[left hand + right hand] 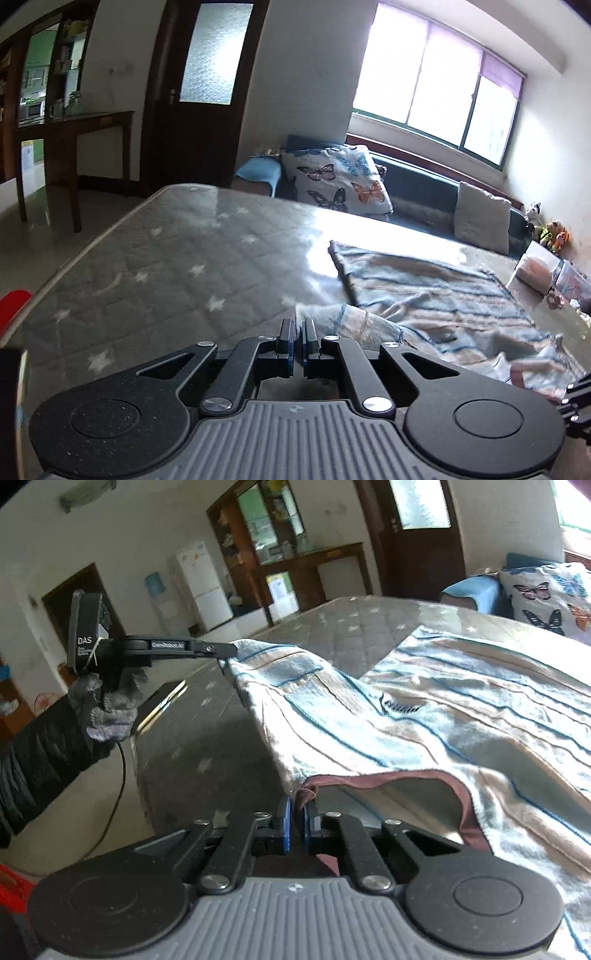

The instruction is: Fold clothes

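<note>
Item: striped garment [424, 716], spread on mattress [166, 258].
Left tool [231, 651]: pinching raised sleeve end.
Right tool [297, 821]: pinching maroon collar edge [388, 777].
Advice: lift both together, keep cloth taut, lay fold square.
Containers: clear bag [570, 280] at far edge, contents probably soft goods.

Fuzzy striped cloth garment [424, 716], glossy quilted mattress [177, 266]
</note>
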Available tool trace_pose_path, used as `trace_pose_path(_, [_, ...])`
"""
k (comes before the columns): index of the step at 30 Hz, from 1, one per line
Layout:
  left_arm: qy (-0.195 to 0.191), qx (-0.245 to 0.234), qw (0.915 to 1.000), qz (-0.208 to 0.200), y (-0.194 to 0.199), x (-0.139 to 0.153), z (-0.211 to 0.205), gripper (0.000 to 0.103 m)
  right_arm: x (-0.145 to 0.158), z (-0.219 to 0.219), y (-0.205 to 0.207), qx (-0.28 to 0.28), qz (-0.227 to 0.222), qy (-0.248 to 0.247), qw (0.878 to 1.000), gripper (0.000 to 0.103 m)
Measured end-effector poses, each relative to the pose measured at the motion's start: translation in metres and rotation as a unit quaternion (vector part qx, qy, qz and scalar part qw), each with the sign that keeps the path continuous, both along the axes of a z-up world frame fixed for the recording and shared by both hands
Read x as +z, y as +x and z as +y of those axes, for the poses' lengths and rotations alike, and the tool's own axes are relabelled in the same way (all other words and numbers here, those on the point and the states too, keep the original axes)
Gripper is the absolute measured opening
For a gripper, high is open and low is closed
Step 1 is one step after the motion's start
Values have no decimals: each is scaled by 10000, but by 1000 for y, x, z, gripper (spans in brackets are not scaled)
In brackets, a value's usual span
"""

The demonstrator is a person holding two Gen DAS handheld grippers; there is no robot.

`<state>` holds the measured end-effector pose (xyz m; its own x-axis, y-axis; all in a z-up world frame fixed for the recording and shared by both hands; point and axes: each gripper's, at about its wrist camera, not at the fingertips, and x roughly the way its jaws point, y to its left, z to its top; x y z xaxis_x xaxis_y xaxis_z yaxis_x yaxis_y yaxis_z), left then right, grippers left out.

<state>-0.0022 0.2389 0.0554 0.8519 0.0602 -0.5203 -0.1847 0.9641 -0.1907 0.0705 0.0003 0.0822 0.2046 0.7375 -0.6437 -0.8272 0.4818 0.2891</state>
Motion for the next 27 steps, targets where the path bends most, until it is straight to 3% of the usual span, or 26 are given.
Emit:
trace_pose_path(9, [77, 6, 9982, 601, -38, -22, -6, 6, -14, 2, -19, 483, 155, -264, 9984, 21])
trace_pose_path(13, [247, 80, 9976, 643, -42, -18, -9, 7, -14, 3, -18, 450, 128, -253, 9986, 38])
trace_pose_path(15, [336, 76, 9979, 540, -41, -10, -13, 8, -14, 6, -14, 352, 117, -193, 9991, 39])
trace_pose_path(17, [345, -1, 9986, 407, -38, -3, -17, 16, -17, 9, -10, 314, 192, -150, 9992, 39])
trace_pose_path(19, [347, -111, 9989, 299, -28, 3, -23, 44, -20, 11, -9, 333, 282, -90, 9990, 40])
trace_pose_path(27, [232, -355, 9977, 521, 49, 4, -45, 46, -25, 17, -22, 811, 388, -57, 9959, 46])
